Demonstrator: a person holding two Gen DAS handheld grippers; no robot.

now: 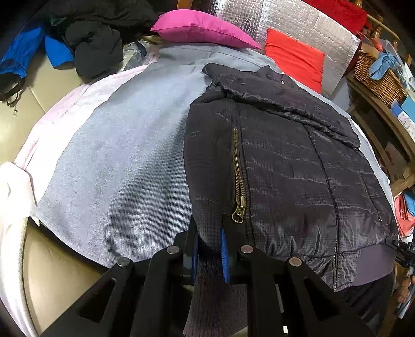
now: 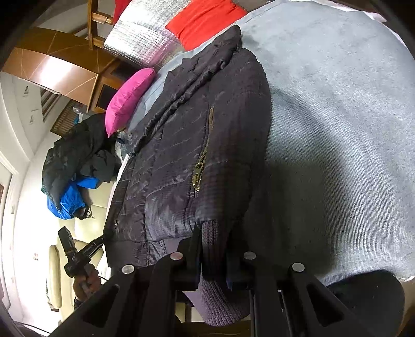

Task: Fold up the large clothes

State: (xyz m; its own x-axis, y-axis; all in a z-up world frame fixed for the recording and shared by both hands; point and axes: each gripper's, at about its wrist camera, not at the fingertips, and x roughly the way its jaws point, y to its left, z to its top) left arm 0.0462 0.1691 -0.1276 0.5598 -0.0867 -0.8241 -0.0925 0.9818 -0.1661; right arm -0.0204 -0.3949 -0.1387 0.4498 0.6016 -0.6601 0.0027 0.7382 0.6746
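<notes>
Grey knit blanket [image 1: 124, 160] over what looks like a sofa or bed is your work surface, and it's a busy room around it, so keep your eyes on the near edge first. Right in front of you, your left gripper [image 1: 210, 248] has its jaws clamped on the ribbed hem [image 1: 215, 293] of the dark puffer jacket [image 1: 285, 160], just below the brass zipper pull [image 1: 239, 211]. Your right gripper [image 2: 215, 256] is doing the same thing, jaws pinched shut on a ribbed knit band [image 2: 215, 259] at the jacket's bottom edge. From the right wrist view you can see your other hand and its gripper off to the left, so the two grips are well apart along the hem. The jacket itself lies flat on the blanket, zipped side up, with a sleeve or flap already laid across the upper part, collar [image 1: 259, 74] pointing away from you. So my read: you're at the bottom-up fold, hem gripped, nothing lifted yet. Next move probably wants both hands rising together and carrying the hem toward the collar, kept level so the slick shell doesn't slide or bunch. Past the collar there's a pink cushion [image 1: 202, 28] and a red cushion [image 1: 295, 59] against a silver quilted panel [image 1: 298, 23], plus a pile of dark and blue clothes [image 1: 59, 44] further left, so land the fold short of those.
</notes>
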